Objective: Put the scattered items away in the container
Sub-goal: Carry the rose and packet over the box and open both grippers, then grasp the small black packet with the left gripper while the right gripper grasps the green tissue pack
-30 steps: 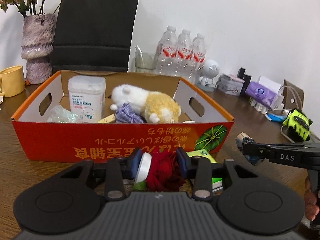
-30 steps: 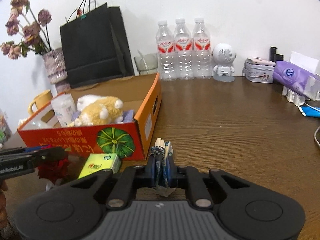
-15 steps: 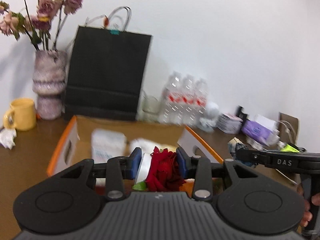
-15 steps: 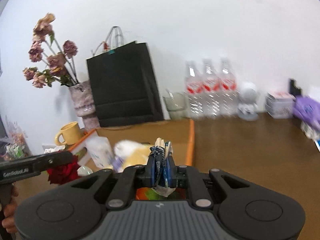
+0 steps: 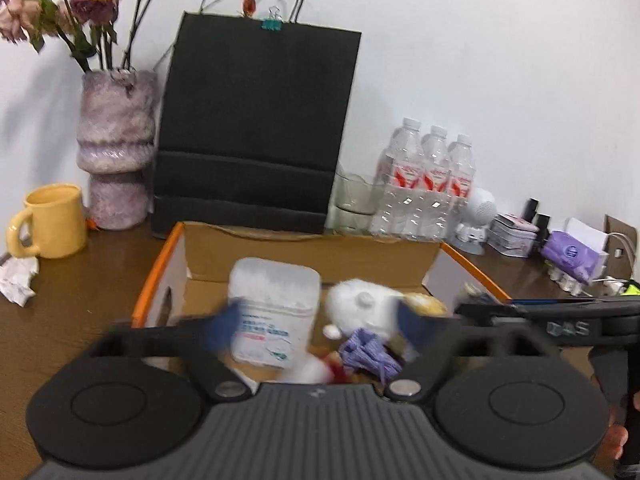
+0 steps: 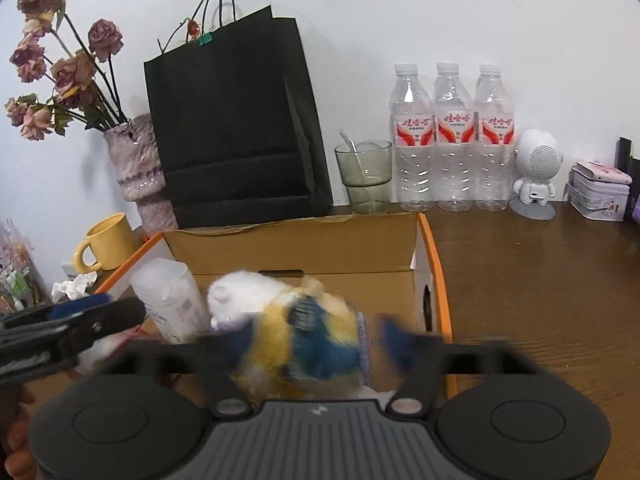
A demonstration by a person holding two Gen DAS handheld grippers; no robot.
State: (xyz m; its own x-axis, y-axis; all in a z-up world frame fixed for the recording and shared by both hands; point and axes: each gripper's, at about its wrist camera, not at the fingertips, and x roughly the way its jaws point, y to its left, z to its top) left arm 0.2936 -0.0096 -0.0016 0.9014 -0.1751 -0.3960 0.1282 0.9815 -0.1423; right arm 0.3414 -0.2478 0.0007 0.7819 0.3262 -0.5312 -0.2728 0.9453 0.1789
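Over an orange-rimmed cardboard box (image 5: 404, 254) on a brown wooden table (image 6: 540, 280), two hand-held grippers hover side by side. Seen from the left wrist camera, the left gripper (image 5: 316, 326) has its blue-padded fingers (image 5: 222, 326) spread wide apart with nothing between them; a blurred red and white shape (image 5: 320, 368) shows just below, at the near edge of the box interior. Seen from the right wrist camera, the right gripper (image 6: 316, 340) also has its fingers spread wide, and a blurred blue bundle (image 6: 320, 344) sits in the gap, touching neither finger as far as the blur allows.

Inside the box, a white plastic tub (image 5: 276, 312) stands upright toward the left, a white and yellow plush toy (image 6: 256, 300) lies near the middle, and a bunch of purple cloth (image 5: 370, 352) rests on the near side of the toy.

Against the far wall stand a black paper bag (image 6: 236, 120), a mottled pink vase (image 5: 116, 152) of dried roses, a yellow mug (image 5: 52, 226), a glass tumbler (image 6: 366, 176) with a spoon, three water bottles (image 6: 452, 136), a small white robot figure (image 6: 536, 172) and a tin (image 6: 600, 192). Crumpled paper (image 5: 18, 284) lies near the mug on the left.
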